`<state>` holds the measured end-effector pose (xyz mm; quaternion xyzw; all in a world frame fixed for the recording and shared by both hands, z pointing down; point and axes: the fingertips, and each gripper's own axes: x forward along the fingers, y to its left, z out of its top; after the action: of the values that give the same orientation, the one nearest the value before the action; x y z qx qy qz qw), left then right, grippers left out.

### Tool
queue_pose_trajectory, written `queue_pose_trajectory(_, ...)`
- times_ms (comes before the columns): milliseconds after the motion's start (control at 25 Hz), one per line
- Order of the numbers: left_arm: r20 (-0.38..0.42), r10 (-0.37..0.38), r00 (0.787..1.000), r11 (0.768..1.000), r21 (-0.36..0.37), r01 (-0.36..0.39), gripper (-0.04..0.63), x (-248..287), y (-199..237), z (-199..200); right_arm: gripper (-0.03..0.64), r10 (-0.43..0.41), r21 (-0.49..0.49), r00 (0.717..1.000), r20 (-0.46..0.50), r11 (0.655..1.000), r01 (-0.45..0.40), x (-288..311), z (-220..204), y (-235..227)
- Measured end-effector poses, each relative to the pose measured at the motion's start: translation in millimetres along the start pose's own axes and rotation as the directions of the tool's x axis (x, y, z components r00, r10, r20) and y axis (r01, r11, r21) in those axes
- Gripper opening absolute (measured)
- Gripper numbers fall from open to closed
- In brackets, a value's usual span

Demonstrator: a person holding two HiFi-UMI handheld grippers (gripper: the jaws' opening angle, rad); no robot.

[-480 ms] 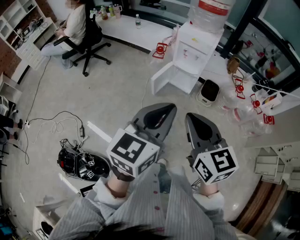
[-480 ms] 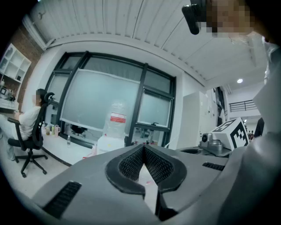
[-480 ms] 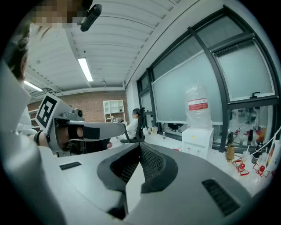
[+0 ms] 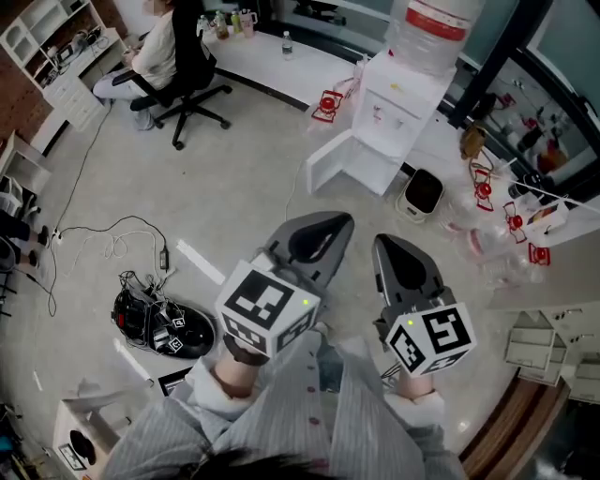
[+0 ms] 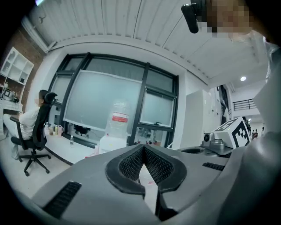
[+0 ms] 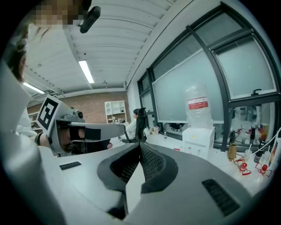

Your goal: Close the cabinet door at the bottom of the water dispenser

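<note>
The white water dispenser (image 4: 401, 98) stands far ahead on the floor, with a large bottle (image 4: 433, 21) on top. Its bottom cabinet door (image 4: 328, 161) hangs open, swung out to the left. Both grippers are held level in front of me, well short of the dispenser. My left gripper (image 4: 328, 225) is shut with nothing in it, and so is my right gripper (image 4: 395, 247). The dispenser (image 5: 113, 143) shows small beyond the closed jaws in the left gripper view. In the right gripper view the dispenser (image 6: 198, 138) stands to the right of the jaws.
A person sits on an office chair (image 4: 178, 56) at a long white desk (image 4: 281, 58) at the back left. Cables (image 4: 117, 246) and black gear (image 4: 155, 323) lie on the floor at left. A small bin (image 4: 422, 192) and red-and-white items (image 4: 483, 178) stand right of the dispenser.
The room has shifted slightly in the head view, the dispenser a little lower and to the right. Both grippers keep the same pose and stay shut.
</note>
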<state>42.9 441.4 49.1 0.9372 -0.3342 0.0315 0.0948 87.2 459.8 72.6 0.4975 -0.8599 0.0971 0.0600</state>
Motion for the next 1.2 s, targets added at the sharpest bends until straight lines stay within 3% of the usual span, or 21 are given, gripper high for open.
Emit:
queue_pose_trajectory(520,0.001,0.048,0.999,0.999,0.007,-0.048,0.011,10.6,38.6,-1.0,0.014,0.015,0.025,1.000,-0.002,1.000,-0.015,26.8,-5.3,-16.9)
queue_pose_trajectory(1200,-0.012,-0.025,1.000,0.999,0.020,0.025,0.011,98.8,211.2,40.7,0.014,-0.063,0.036,0.998,-0.011,0.997,0.063,201.8,37.8,-72.2)
